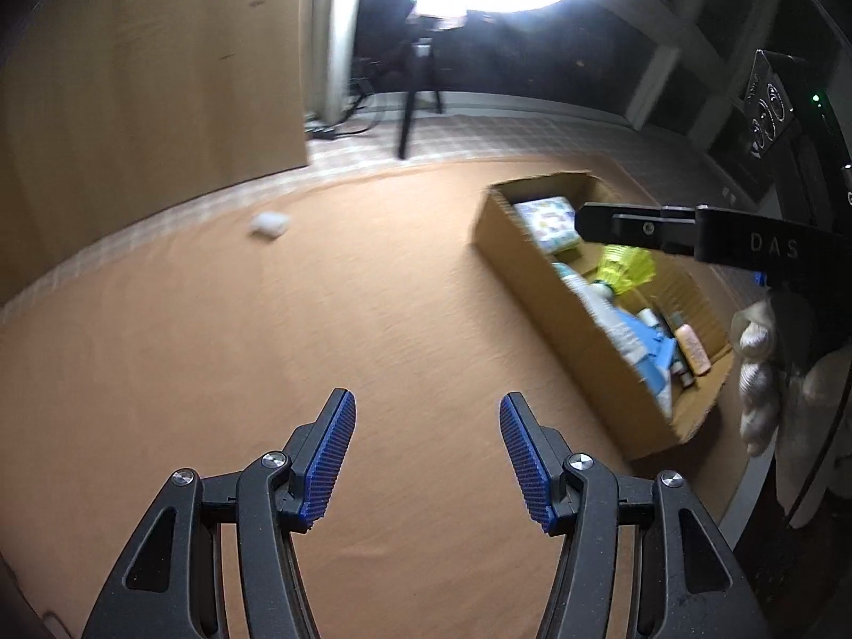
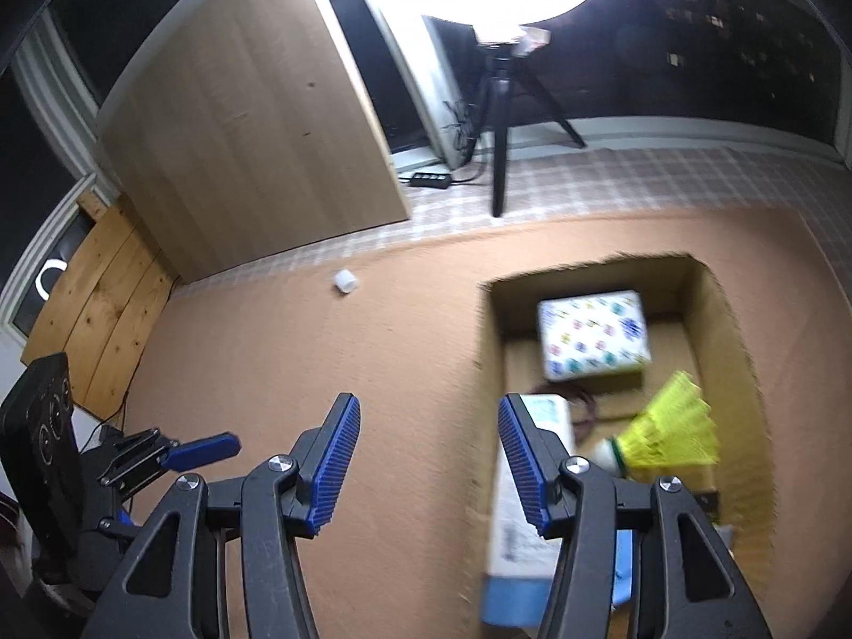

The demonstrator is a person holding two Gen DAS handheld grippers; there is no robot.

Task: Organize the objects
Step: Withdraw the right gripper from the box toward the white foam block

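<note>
Orange-brown cloth point(image 1: 266, 373) is covering the work surface, running back to a checked cloth point(image 2: 586, 181) at the far side; a pale wooden panel point(image 2: 255, 122) is standing behind, beside a ring light point(image 2: 532, 5) on a black tripod point(image 2: 498, 122).

Open cardboard box point(image 2: 729, 330) is sitting on the orange-brown cloth, to the right in both views; it is holding a patterned white packet point(image 2: 594, 333) at its far end, a yellow shuttlecock point(image 2: 671, 428) nearer, a long white-and-blue carton point(image 2: 524, 500) along its left wall, and small bottles point(image 1: 687, 346), blurred.

Left gripper point(image 1: 426, 450) is hovering over bare cloth left of the box; jaws standing apart, nothing between them.

Right gripper point(image 2: 428, 452) is hanging at the box's left wall; jaws apart, gripping nothing; gloved hand point(image 1: 761, 373) is carrying it.

Small white object point(image 2: 345, 281), too blurred to name, is lying alone near the cloth's far edge, well apart from box and grippers.
</note>
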